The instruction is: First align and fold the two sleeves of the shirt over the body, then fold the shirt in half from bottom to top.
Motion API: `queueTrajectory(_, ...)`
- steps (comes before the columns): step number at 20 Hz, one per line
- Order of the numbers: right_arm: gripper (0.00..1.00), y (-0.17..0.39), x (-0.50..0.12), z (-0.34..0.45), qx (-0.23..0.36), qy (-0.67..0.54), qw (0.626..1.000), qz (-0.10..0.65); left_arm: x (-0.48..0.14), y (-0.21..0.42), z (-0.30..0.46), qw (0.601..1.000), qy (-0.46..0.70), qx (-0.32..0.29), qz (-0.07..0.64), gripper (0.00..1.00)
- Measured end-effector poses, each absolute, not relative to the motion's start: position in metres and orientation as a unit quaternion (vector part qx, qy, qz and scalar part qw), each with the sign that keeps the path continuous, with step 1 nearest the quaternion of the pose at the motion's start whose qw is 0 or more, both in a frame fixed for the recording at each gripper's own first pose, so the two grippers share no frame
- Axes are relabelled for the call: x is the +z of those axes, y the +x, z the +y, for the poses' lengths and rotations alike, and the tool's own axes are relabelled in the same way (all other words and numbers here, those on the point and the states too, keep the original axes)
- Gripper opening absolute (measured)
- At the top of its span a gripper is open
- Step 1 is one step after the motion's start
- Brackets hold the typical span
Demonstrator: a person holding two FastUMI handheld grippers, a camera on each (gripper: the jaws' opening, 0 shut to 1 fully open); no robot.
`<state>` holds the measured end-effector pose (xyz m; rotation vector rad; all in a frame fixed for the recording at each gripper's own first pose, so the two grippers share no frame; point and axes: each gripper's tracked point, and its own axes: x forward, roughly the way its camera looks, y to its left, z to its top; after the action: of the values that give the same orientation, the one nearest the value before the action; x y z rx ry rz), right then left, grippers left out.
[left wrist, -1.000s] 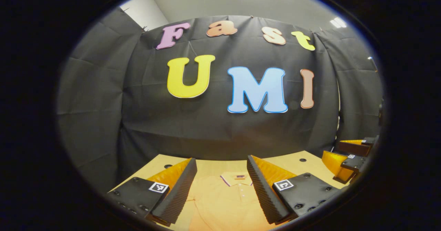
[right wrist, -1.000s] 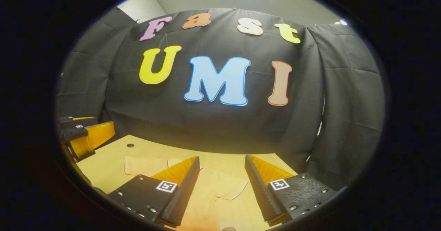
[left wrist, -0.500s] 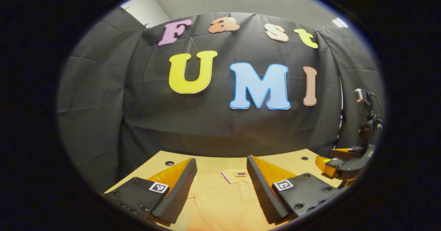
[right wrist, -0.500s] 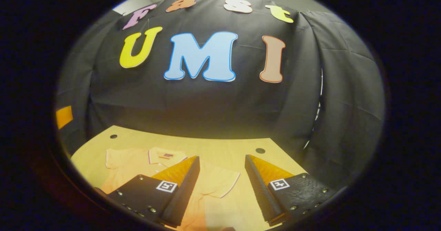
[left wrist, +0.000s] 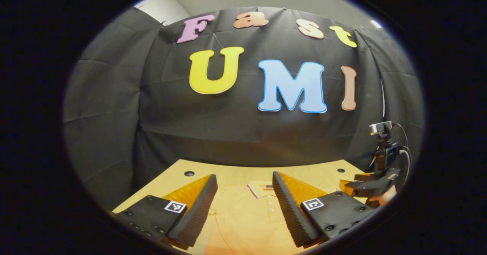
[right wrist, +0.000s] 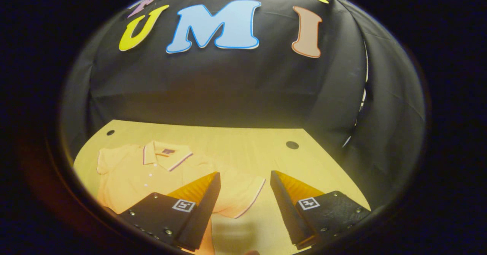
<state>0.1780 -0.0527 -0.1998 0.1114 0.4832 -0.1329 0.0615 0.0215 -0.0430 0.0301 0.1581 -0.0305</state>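
The right gripper [right wrist: 243,194] tipped downward over one second, bringing the shirt [right wrist: 152,175] from the bottom edge of the right gripper view up into its lower left, collar and both sleeves exposed. In the left gripper view, the right gripper [left wrist: 367,188] drew inward from the right edge.

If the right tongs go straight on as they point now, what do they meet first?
Probably the shirt's sleeve, lying flat between the open right tongs, or the bare table just beyond its hem. Depth is unclear.
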Motion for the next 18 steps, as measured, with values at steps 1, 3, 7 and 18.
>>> queueTrajectory(1, 0.83, 0.183, -0.208, -0.053, -0.067, 0.059, 0.965, 0.247, -0.043, 0.062, 0.023, 0.997, 0.016, -0.013, 0.079, 0.94)
queueTrajectory(3, 0.83, 0.19, -0.223, -0.056, -0.07, 0.061, 0.96, 0.264, -0.042, 0.062, 0.027, 0.997, 0.017, -0.007, 0.077, 0.94)
queueTrajectory(7, 0.83, 0.203, -0.25, -0.057, -0.071, 0.062, 0.952, 0.29, -0.042, 0.057, 0.032, 0.997, 0.017, 0.002, 0.078, 0.95)
queueTrajectory(18, 0.83, 0.225, -0.316, -0.063, -0.079, 0.075, 0.924, 0.366, -0.048, 0.04, 0.047, 0.996, 0.022, 0.027, 0.087, 0.96)
